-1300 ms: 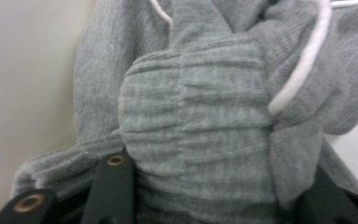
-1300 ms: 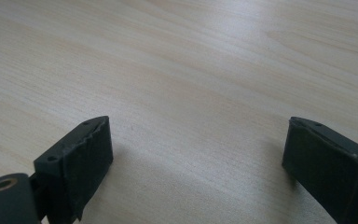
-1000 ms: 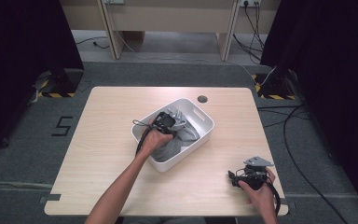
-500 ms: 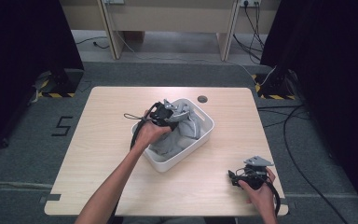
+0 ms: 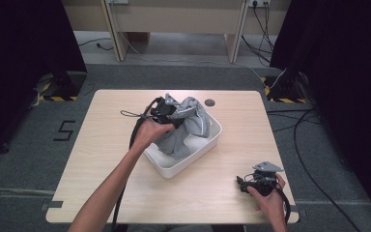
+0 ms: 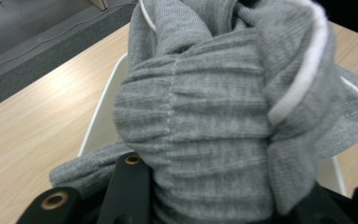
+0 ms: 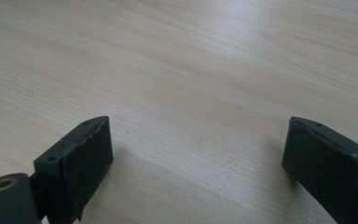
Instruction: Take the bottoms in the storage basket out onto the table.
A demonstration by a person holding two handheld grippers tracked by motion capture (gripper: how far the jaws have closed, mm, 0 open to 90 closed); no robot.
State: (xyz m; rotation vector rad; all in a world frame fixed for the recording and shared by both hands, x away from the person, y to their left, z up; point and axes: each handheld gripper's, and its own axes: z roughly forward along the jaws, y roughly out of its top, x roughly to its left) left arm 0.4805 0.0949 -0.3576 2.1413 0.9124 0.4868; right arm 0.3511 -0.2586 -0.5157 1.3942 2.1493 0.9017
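Note:
A grey knitted garment (image 5: 186, 123) with white trim hangs partly lifted out of a white tub (image 5: 207, 142) at the table's middle. My left gripper (image 5: 171, 112) is shut on a bunched fold of it above the tub's far left side. In the left gripper view the grey garment (image 6: 214, 116) bulges between the black jaws, and the tub's white rim (image 6: 100, 116) shows behind. My right gripper (image 5: 245, 184) rests low at the table's near right corner, open, with bare wood between its pads (image 7: 91, 149).
The light wooden table (image 5: 101, 145) has a small dark round grommet (image 5: 209, 102) at its far edge. A black cable (image 5: 133, 116) loops from the left gripper over the tabletop. Dark curtains and floor cables surround the table.
My left gripper has risen from inside the tub and drawn the grey garment up with it. The right gripper has stayed where it was.

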